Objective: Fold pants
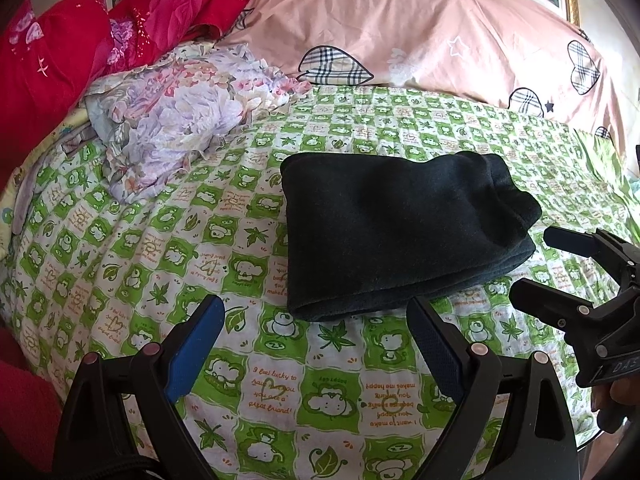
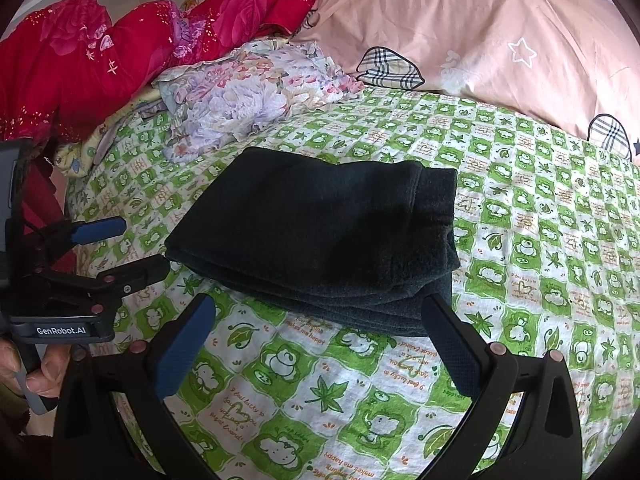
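Observation:
Dark green-black pants [image 1: 400, 232] lie folded into a thick rectangle on the green-and-white checked bedsheet [image 1: 168, 240]; in the right wrist view the same pants [image 2: 320, 240] sit straight ahead. My left gripper [image 1: 316, 312] is open just short of the bundle's near edge, nothing between its blue pads. My right gripper [image 2: 318, 308] is also open, its right finger [image 2: 448, 332] close against the bundle's near right corner. Each gripper shows in the other's view: the right gripper [image 1: 536, 264] at the right, the left gripper [image 2: 140, 244] at the left, both open.
A crumpled floral cloth [image 1: 180, 120] lies at the back left of the bed, with red bedding [image 1: 80, 40] behind it. A pink quilt with plaid hearts [image 1: 420, 32] runs along the back. A person's hand [image 2: 24, 368] holds the left gripper's handle.

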{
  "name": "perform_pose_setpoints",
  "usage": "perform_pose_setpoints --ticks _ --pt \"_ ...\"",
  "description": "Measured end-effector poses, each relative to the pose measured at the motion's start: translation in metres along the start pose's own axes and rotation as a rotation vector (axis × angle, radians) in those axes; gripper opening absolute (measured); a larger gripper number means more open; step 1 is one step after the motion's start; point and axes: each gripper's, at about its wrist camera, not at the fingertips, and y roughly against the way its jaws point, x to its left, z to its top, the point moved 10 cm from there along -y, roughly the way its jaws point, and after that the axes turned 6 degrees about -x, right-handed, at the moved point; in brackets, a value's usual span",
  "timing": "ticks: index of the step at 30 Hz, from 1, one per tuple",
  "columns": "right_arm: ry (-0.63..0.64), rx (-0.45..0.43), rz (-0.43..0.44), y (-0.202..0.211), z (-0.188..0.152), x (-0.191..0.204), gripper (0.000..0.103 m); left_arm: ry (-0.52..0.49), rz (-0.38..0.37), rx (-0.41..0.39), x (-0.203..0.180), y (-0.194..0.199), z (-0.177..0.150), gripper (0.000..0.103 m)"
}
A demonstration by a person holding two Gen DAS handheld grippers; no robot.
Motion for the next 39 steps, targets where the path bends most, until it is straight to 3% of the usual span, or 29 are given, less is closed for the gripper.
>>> perform_pose_setpoints --ticks 19,39 --pt "-0.032 0.007 0.019 0.001 0.015 -0.009 0.103 0.047 -0.016 0.032 0.012 -0.004 0.011 0.092" --pt "-0.081 0.034 -0.002 -0.002 0.018 -0.027 0.103 0.034 -0.027 0.038 0.004 -0.011 0.029 0.090"
